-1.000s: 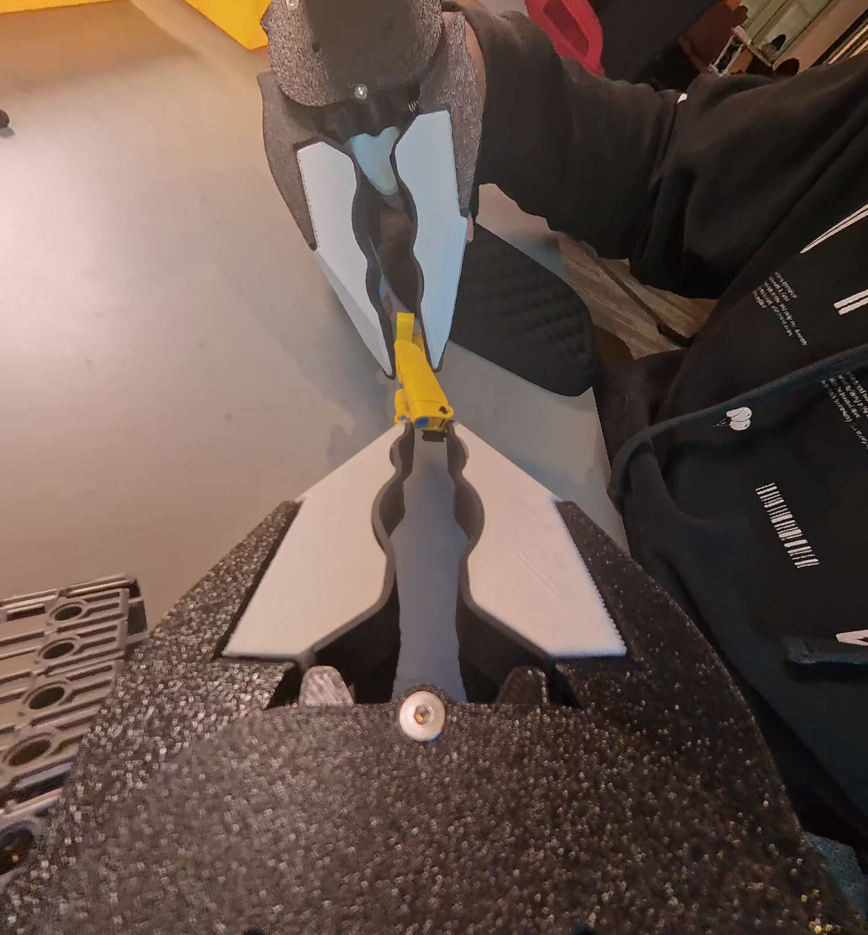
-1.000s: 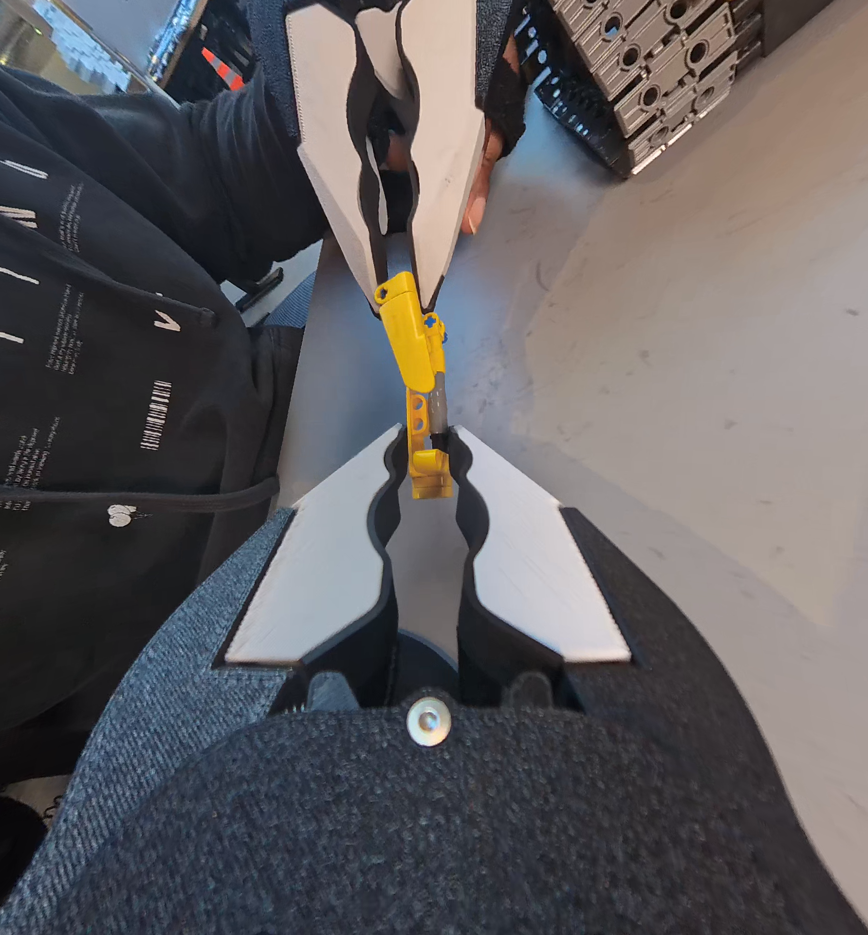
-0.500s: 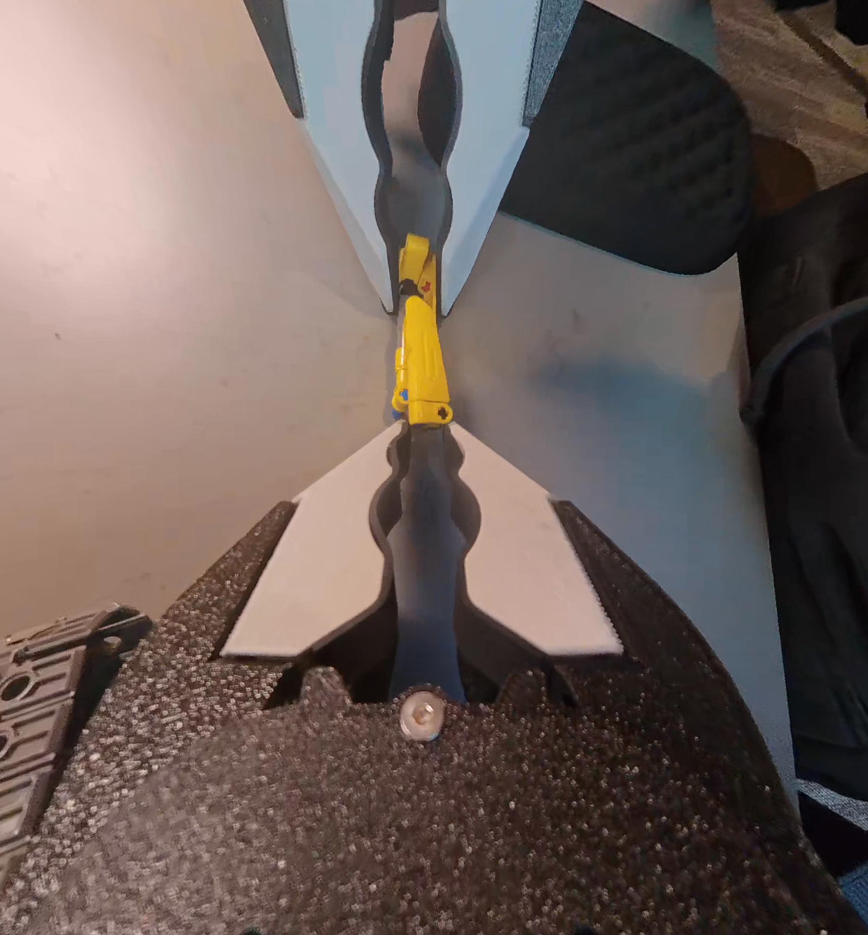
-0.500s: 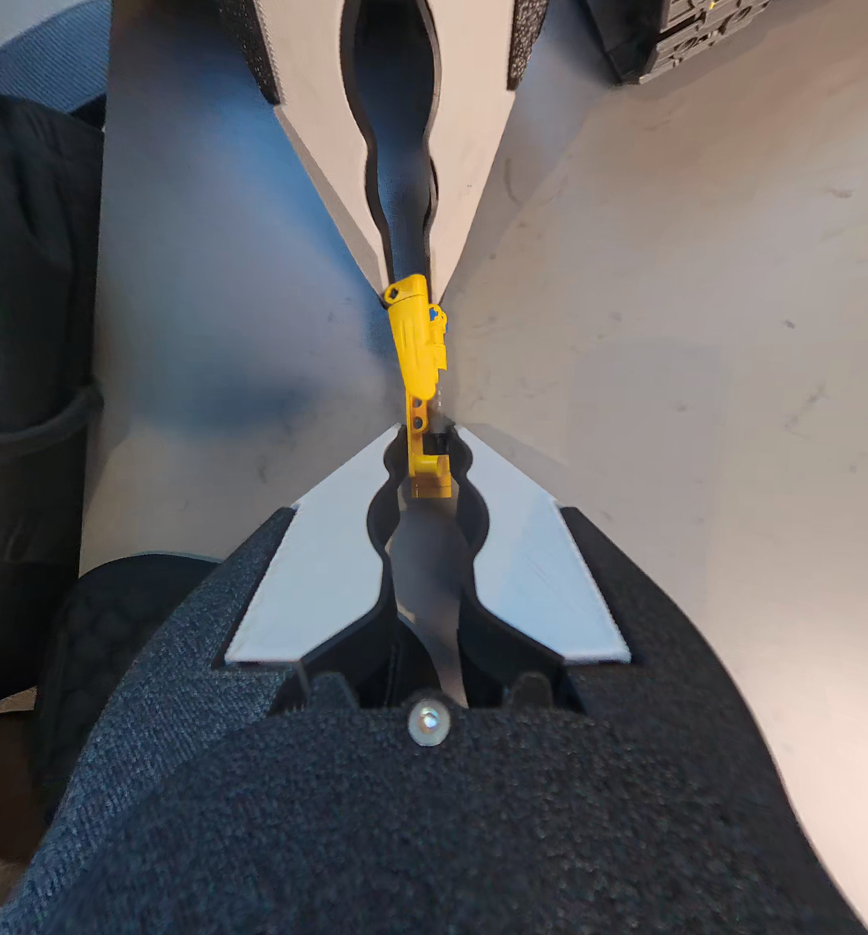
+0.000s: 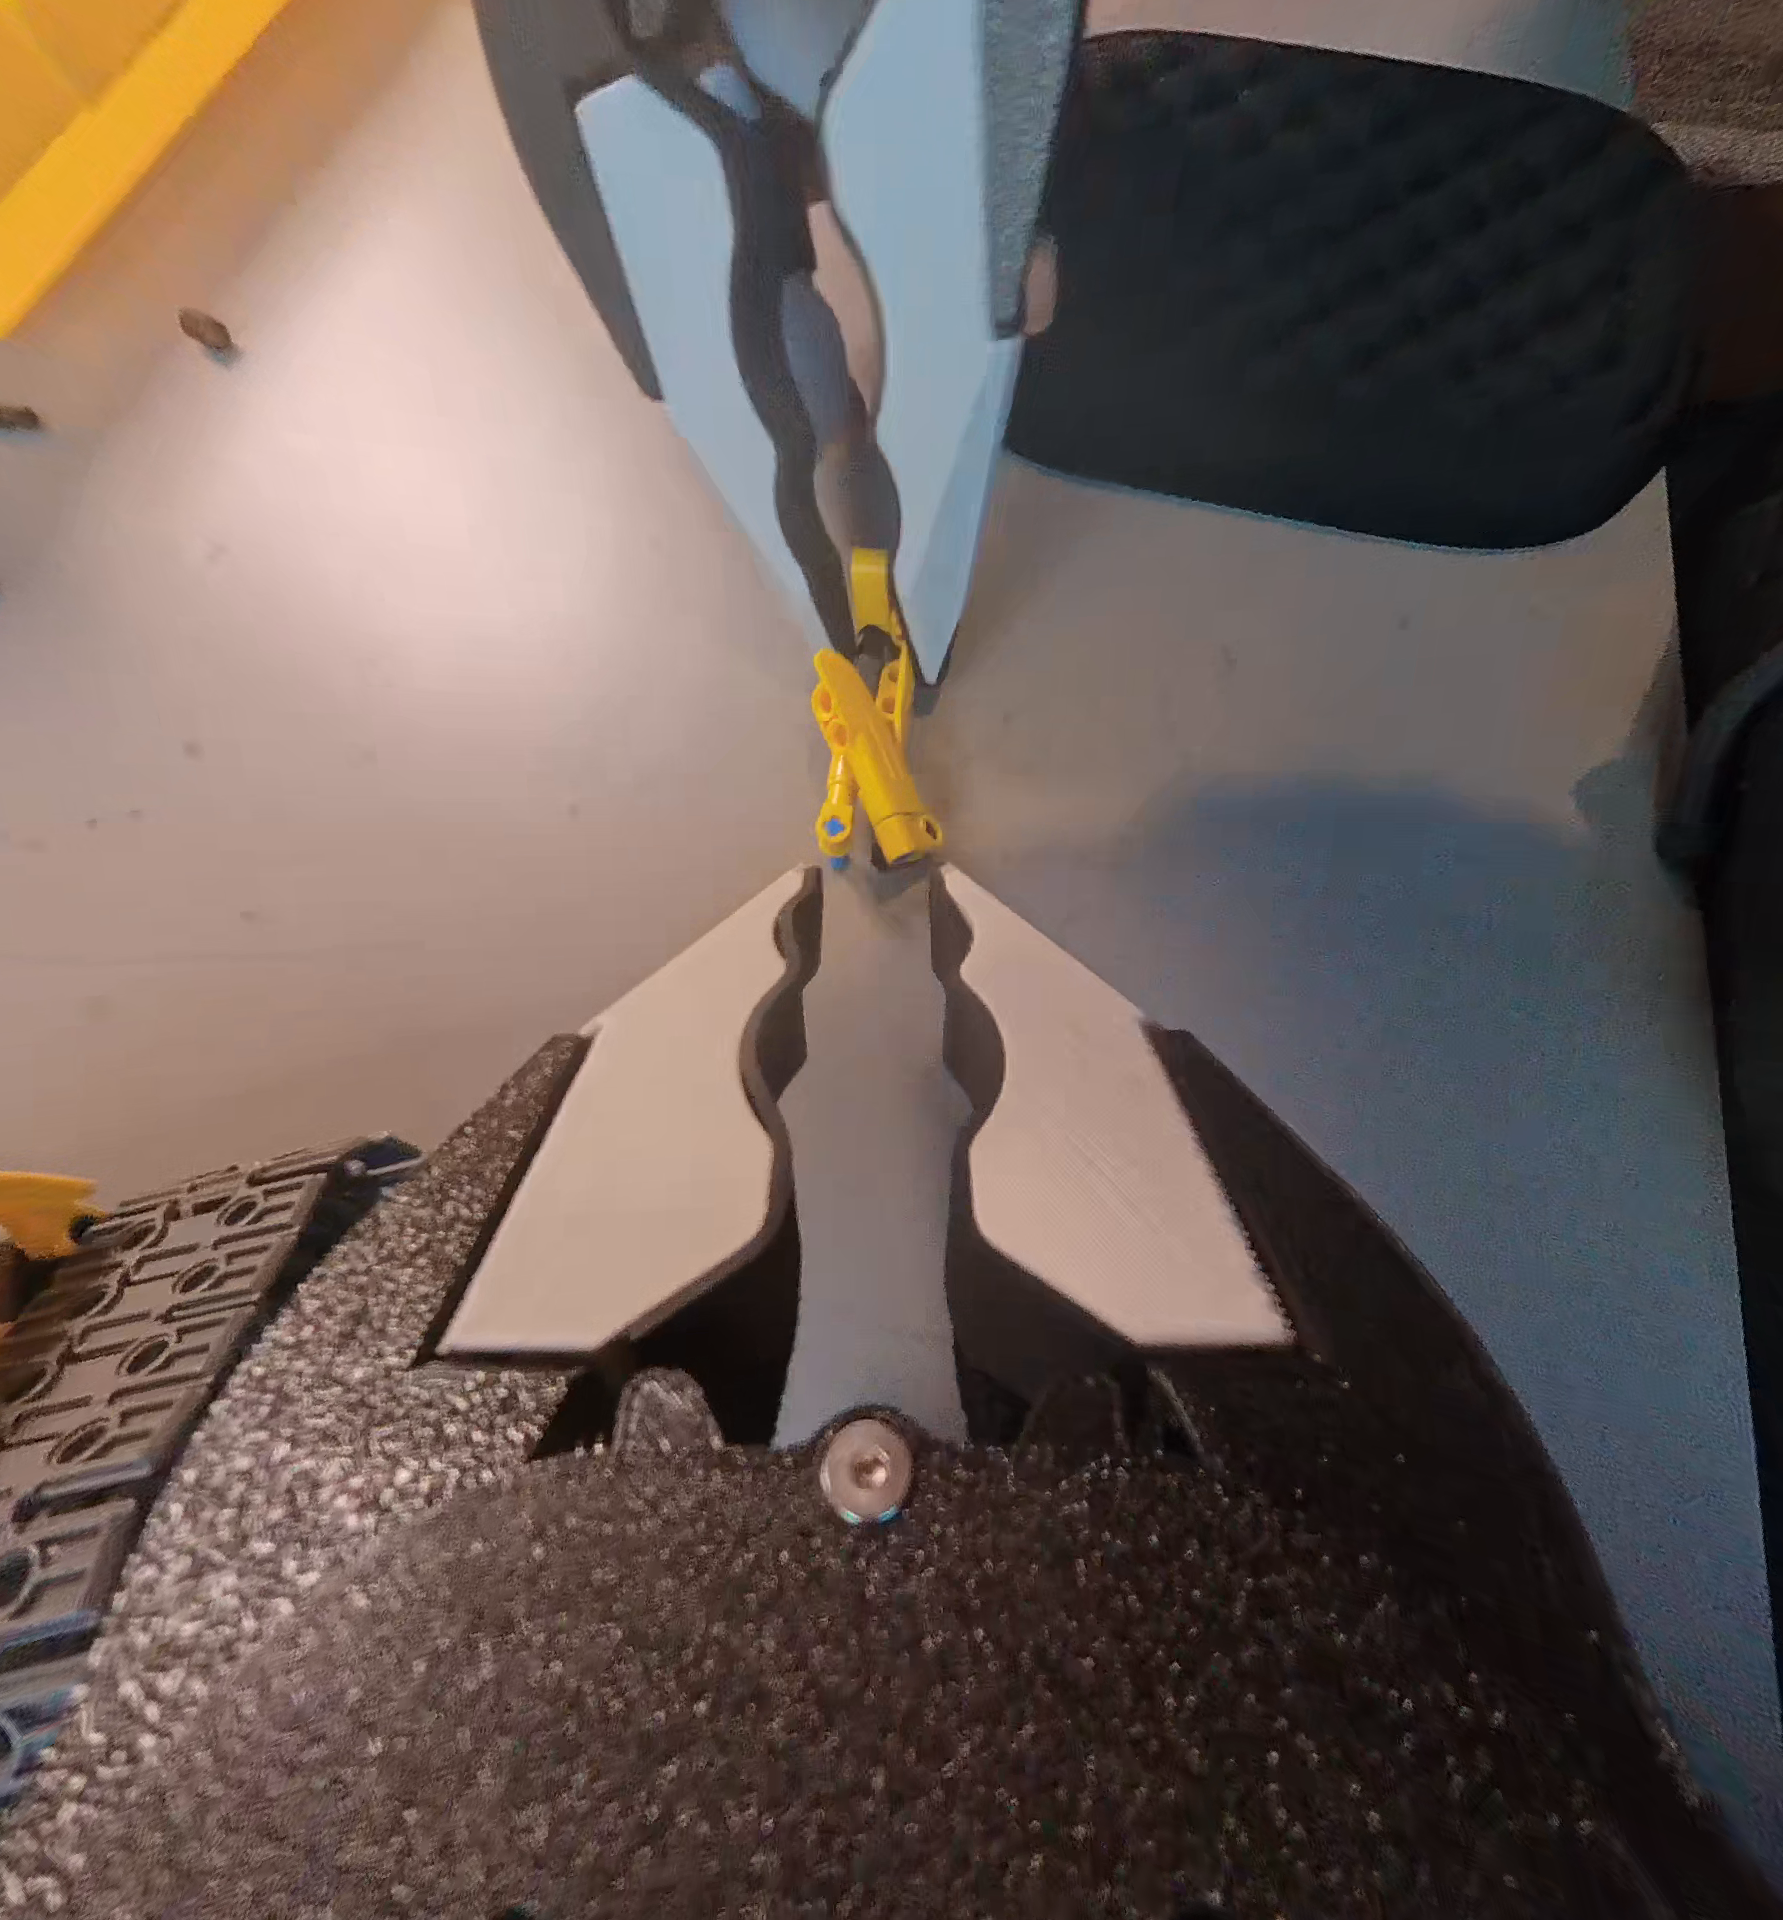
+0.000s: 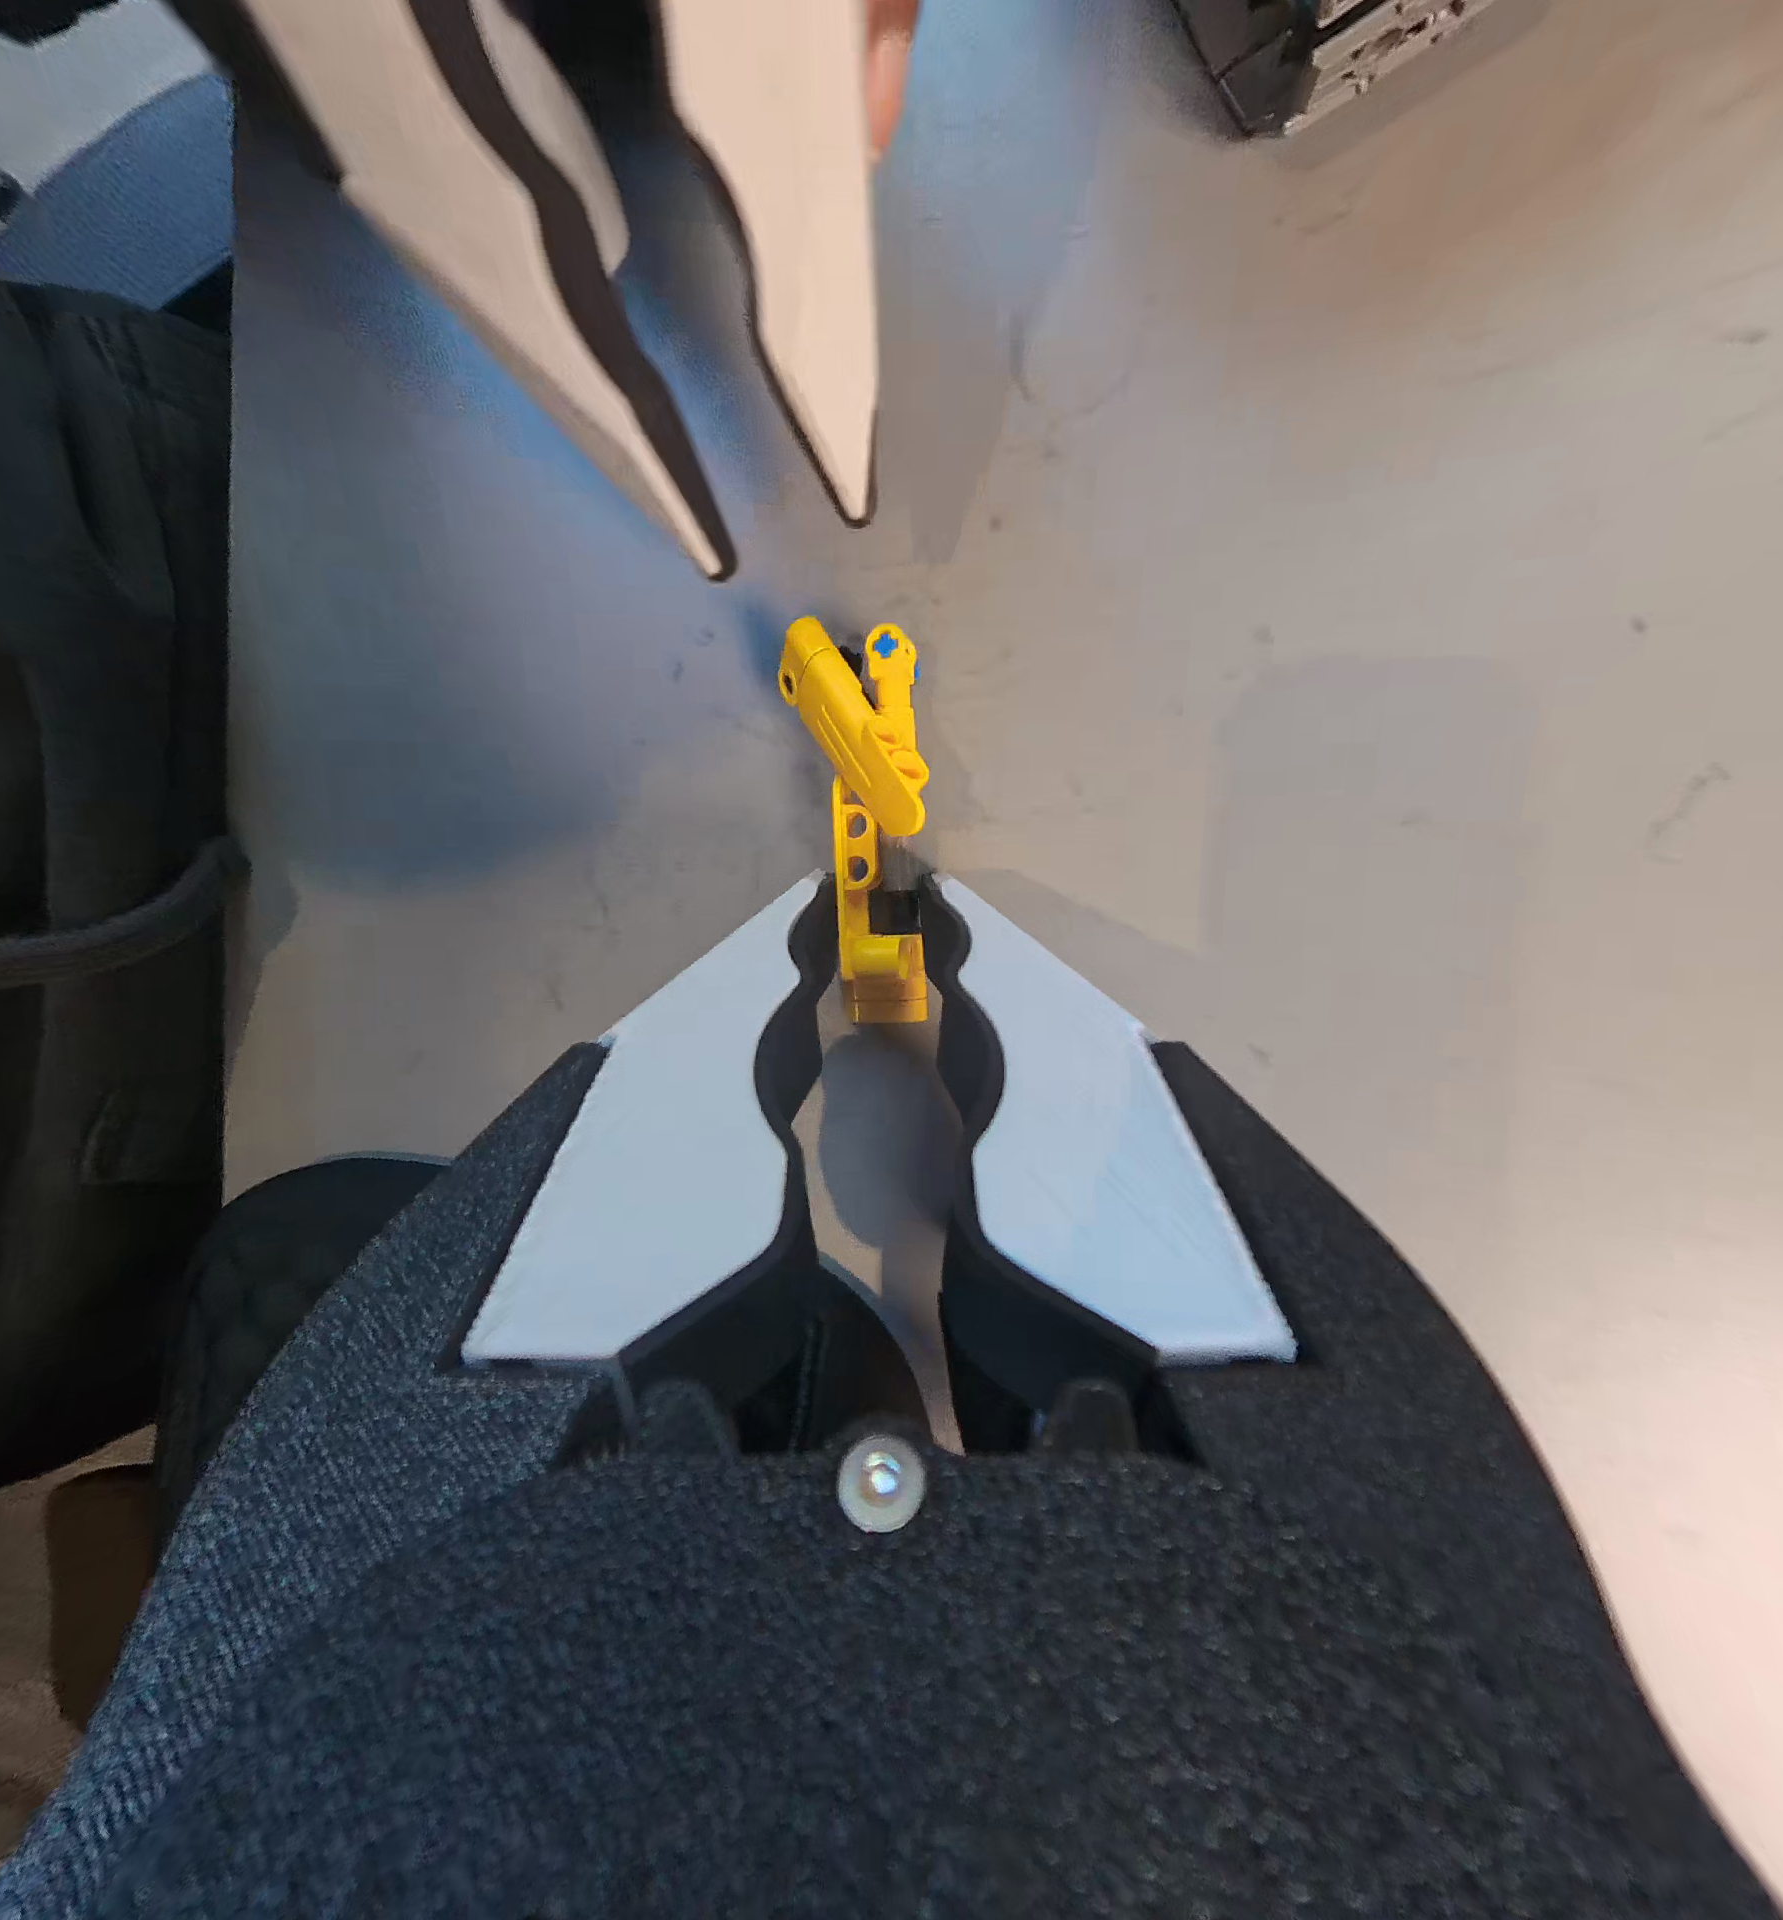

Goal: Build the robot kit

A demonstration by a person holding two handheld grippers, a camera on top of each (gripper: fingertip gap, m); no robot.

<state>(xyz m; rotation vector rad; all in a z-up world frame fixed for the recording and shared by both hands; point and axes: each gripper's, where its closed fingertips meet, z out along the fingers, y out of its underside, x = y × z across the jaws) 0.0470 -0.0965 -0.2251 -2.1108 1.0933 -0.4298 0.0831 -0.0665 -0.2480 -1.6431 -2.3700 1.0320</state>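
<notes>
A small yellow construction-toy assembly [image 6: 863, 748] of hinged beams with a blue pin stands just over the pale table. My right gripper [image 6: 874, 894] is shut on its lower end. My left gripper [image 5: 874, 878] is open and empty, its tips just short of the yellow assembly [image 5: 871, 753] and apart from it. In the right wrist view the left gripper [image 6: 791, 540] hangs open above the assembly's free end. In the left wrist view the right gripper [image 5: 892, 655] comes in from the top, clamped on the piece's far end.
Grey perforated plates [image 5: 87, 1351] with a yellow part lie at lower left. A yellow bin [image 5: 45, 156] and small loose pieces [image 5: 206, 330] are at far left. A black chair seat [image 5: 1334, 281] and a person's dark clothing [image 6: 56, 727] border the table edge. The grippers' ends are close to 6 cm from one another.
My left gripper has opened, let go of the yellow assembly and drawn back a little. My right gripper still holds it. The assembly's upper beam has swung to an angle.
</notes>
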